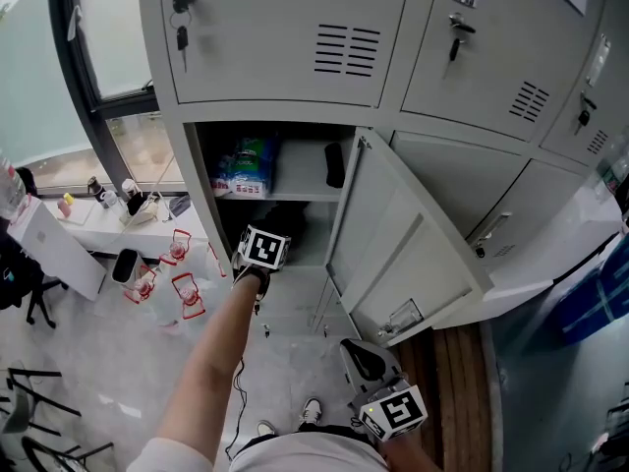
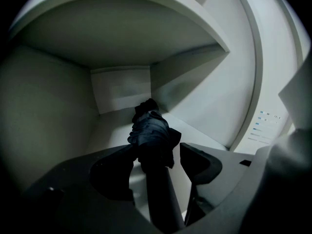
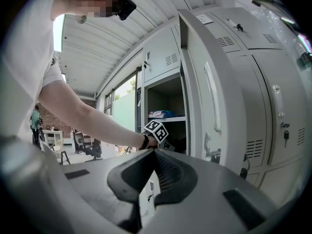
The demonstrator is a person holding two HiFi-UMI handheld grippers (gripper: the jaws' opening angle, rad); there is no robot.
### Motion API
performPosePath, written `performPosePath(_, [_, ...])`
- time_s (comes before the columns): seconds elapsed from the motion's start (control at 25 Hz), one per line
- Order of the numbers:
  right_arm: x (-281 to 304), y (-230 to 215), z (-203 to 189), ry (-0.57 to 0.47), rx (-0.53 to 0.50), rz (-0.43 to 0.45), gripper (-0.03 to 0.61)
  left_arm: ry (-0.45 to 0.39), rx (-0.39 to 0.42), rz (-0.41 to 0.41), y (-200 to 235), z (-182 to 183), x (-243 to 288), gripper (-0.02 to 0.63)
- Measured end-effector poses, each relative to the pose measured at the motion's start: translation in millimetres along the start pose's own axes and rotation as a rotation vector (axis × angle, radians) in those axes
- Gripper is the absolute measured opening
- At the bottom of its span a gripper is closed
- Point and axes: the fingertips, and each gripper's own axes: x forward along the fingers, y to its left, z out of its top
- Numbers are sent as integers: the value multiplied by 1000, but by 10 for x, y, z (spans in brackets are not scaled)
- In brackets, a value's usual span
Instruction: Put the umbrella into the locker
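Observation:
The dark folded umbrella (image 2: 152, 133) lies on the floor of the open locker's lower compartment (image 2: 117, 94), its tip toward the back corner. My left gripper (image 2: 158, 152) reaches in around the umbrella's near end. Its jaws stand wide, and a gap shows beside the right finger (image 2: 200, 162). In the head view the left gripper (image 1: 263, 248) sits at the compartment's mouth, below the shelf. My right gripper (image 1: 366, 362) hangs low in front of the open door (image 1: 403, 254). In its own view the right gripper (image 3: 155, 152) has its pads together with nothing between them.
The locker's upper shelf holds a blue packet (image 1: 246, 165) and a dark item (image 1: 335, 163). Keys (image 1: 182, 23) hang in the door above. Red-framed objects (image 1: 182, 273) and a white desk (image 1: 59, 244) stand to the left. The open door swings out to the right.

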Motion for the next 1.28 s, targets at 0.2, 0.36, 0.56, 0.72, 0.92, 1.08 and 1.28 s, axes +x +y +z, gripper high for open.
performPosePath(0.2, [-83,46,-49,8,5,-7,18,-11,18,15,22,-5,-22,301])
performPosePath(0.36, [-138,43,-21,0,0,-18,18,-2,-2,18,24,-25,-54,301])
performPosePath(0.56, [-197,56,-5,-7,-2,-31,18,-14,7,27,4,28,-155,301])
performPosePath(0.72, [-239,106,-7,-12,2,-35,18,-25,14,37,-15,10,-253,301])
performPosePath(0.92, [-278,214,12,-24,1,-31,18,-49,48,71,24,11,-388,276])
performPosePath(1.08, [-341,291,-9,-23,2,-35,18,-56,55,86,38,-18,-479,231])
performPosePath(1.28, [-415,370,-18,-26,7,-43,18,-53,61,91,34,-58,-611,172])
